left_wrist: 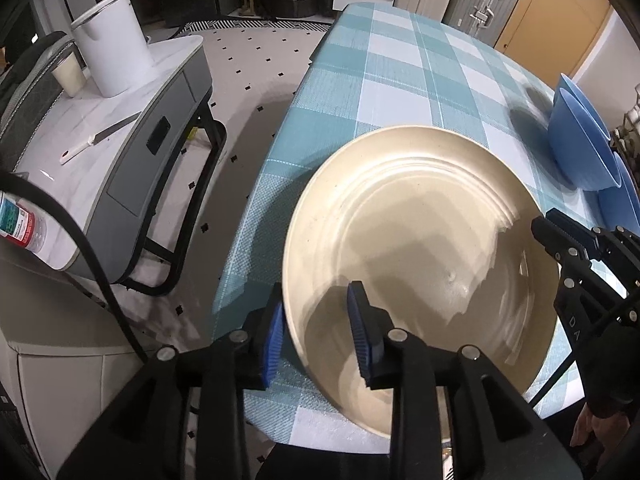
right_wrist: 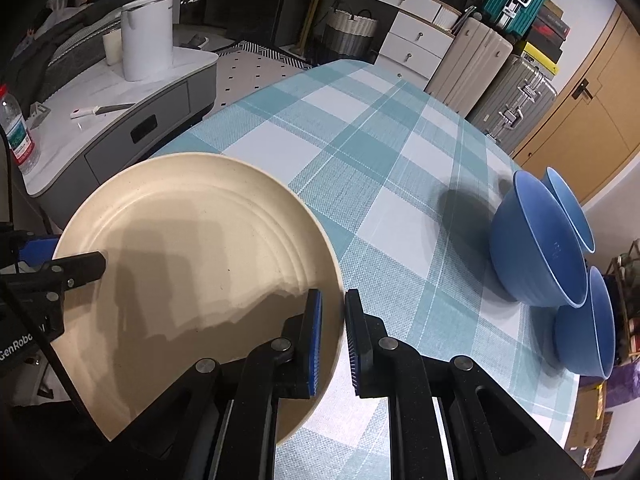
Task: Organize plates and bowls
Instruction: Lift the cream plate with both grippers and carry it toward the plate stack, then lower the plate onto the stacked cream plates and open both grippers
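Observation:
A large cream plate is tilted above the near end of the checked table. My left gripper straddles its left rim with a wide gap between its blue pads, not pinching. My right gripper is closed on the plate's right rim, one pad on each face. The right gripper also shows in the left wrist view. Three blue bowls lie on their sides at the table's right edge; they also show in the left wrist view.
A grey-white side cabinet stands left of the table with a white canister, a cup, a knife and a water bottle. Suitcases and drawers stand behind the table.

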Demonstrator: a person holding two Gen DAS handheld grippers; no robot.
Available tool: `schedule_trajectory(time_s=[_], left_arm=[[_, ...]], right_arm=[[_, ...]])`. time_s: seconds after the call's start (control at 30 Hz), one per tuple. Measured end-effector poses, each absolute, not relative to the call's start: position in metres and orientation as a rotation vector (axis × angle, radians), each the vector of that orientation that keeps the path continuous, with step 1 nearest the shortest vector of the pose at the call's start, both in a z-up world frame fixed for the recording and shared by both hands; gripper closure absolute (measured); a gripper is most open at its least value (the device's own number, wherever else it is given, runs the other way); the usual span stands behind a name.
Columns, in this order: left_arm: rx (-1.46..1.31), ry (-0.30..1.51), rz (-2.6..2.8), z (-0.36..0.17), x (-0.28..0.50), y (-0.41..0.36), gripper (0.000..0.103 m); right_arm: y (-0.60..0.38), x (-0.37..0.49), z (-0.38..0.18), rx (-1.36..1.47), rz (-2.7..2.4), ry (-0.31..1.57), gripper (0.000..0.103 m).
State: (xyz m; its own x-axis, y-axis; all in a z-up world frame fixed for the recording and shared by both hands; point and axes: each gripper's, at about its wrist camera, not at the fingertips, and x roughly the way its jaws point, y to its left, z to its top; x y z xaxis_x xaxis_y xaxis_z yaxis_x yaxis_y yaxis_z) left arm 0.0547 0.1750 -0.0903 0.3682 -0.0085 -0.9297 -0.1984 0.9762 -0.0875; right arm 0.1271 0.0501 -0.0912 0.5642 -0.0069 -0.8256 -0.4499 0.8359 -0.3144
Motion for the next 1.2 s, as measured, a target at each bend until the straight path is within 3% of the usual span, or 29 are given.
schedule_trajectory(time_s=[0.17,0.5,0.57,0.7,0.77,0.83,1.2], left_arm=[[-0.219,1.204,0.123,-0.091,0.055,0.181,0.063],[-0.297,1.195,0.184,-0.089,0.046,0.189,0.058],[-0.278,1.179,0.186,-0.085,0.044,0.185,0.058],[-0.252,1.165,0.208,-0.079,0.041,0.181,0.050],[-0.250,1.141,0.210,-0.074,0.037,0.180,0.041],[-0.248,1.115,0.217,-0.070,0.034,0.181,0.014],[-0.290,1.155,0.104,-0.073,0.021,0.174,0.012]], right_arm=[[0.044,0.127,-0.089,-0.502,0.291,0.946,0.091],[0.019,0.128,-0.066,-0.338,0.339,0.918,0.084],[0.015,0.125,-0.060,-0.316,0.352,0.897,0.079],[0.005,0.120,-0.043,-0.268,0.370,0.840,0.050],[0.000,0.116,-0.038,-0.240,0.384,0.818,0.038],[-0.002,0.113,-0.036,-0.224,0.404,0.816,0.021],[-0.025,0.113,-0.067,-0.054,0.532,0.956,0.021]])
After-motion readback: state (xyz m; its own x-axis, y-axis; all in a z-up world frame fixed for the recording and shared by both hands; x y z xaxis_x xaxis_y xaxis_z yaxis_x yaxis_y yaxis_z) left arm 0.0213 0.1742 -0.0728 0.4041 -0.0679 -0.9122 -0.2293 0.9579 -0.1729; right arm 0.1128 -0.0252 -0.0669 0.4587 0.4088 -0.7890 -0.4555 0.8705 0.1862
